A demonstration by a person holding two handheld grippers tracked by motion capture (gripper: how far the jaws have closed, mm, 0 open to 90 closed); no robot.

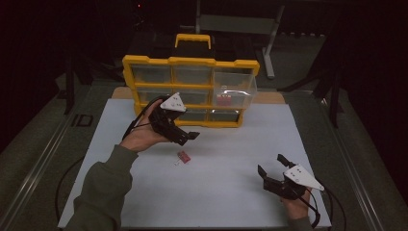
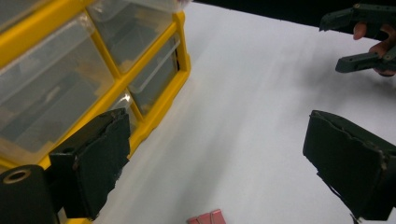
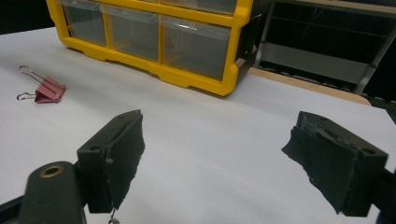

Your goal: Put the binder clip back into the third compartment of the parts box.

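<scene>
A small pink binder clip (image 1: 184, 156) lies on the white table top (image 1: 221, 192), its wire handles toward the left. My left gripper (image 1: 188, 136) hovers just above and behind it, open and empty. In the left gripper view the jaws (image 2: 219, 133) stand wide apart, with the clip (image 2: 206, 218) at the bottom edge between them. My right gripper (image 1: 270, 163) rests open near the front right of the table. Its view looks between spread jaws (image 3: 217, 126) at bare table, with the clip (image 3: 46, 89) far off to the left.
A yellow organizer (image 1: 190, 91) with clear drawers stands at the back of the table. Its middle right drawer (image 1: 235, 91) is pulled out, with something pink (image 1: 223, 100) inside. A metal frame (image 1: 269, 38) stands behind in the dark.
</scene>
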